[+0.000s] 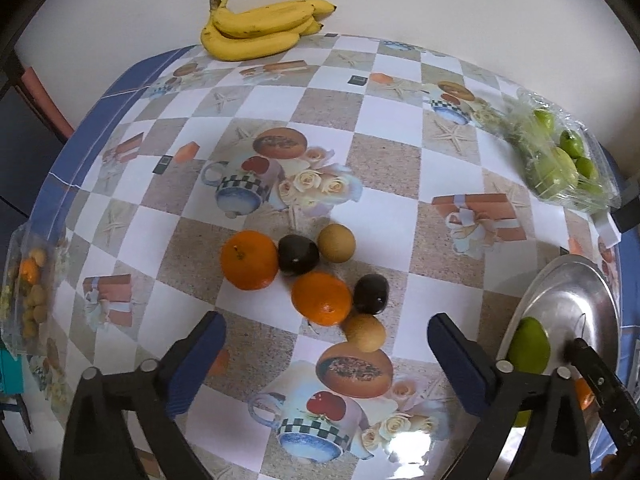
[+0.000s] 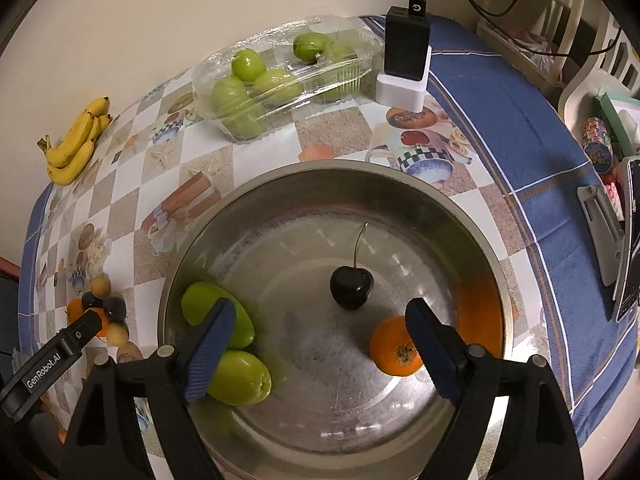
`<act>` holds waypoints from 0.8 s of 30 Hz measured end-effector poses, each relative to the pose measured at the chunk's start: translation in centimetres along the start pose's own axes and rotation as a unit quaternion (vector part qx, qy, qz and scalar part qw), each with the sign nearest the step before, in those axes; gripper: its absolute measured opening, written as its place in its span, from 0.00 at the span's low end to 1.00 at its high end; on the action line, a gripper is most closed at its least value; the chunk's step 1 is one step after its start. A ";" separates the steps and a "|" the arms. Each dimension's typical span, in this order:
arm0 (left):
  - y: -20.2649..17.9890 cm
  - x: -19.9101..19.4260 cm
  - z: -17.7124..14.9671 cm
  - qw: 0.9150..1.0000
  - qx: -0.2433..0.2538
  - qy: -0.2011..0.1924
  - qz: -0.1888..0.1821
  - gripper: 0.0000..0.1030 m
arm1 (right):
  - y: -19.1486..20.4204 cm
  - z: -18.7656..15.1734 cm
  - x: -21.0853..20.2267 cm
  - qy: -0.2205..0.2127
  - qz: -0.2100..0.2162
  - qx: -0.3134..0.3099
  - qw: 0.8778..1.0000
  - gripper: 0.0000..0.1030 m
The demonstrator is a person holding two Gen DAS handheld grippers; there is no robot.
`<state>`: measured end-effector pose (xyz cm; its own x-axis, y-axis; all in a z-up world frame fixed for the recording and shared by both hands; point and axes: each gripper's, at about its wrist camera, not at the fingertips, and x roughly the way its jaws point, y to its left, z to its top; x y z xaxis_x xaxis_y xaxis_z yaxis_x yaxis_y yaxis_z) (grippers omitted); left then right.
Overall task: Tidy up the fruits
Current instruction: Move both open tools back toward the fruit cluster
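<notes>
Cherry (image 2: pixel 351 286) mid-bowl (image 2: pixel 280 196), orange (image 2: pixel 396 347) near rim

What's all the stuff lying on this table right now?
bananas: one bunch, yellow, far edge by the wall
loose fruit: two orange, two dark, two tan, mid-table cluster
metal bowl: one, silver, near right side
green fruits: two, in the bowl
cherry: one, dark, bowl centre
orange: one, in the bowl
clear box: one, holds green fruit
charger: one, black, on white stand
left gripper: open, over the cluster
right gripper: open, over the bowl
</notes>
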<state>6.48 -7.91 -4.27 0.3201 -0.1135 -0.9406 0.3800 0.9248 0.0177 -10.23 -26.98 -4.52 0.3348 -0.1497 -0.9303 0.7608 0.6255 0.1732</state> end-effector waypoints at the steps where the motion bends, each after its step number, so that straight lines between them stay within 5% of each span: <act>1: 0.1 0.0 0.0 1.000 0.000 -0.001 0.002 1.00 | 0.0 0.0 0.0 0.000 0.000 0.000 1.000 0.91; 5: 0.2 0.0 0.1 1.000 0.004 -0.008 0.007 1.00 | -0.1 0.0 0.1 0.000 -0.011 0.003 1.000 1.00; 24: 0.2 0.0 0.3 0.999 0.051 -0.007 0.005 1.00 | 1.4 0.0 0.2 0.001 0.014 -0.004 1.000 1.00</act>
<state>6.80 -7.87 -4.18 0.3366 -0.1100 -0.9352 0.4626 0.8843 0.0624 -9.12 -26.11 -4.50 0.3550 -0.1299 -0.9258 0.7461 0.6361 0.1968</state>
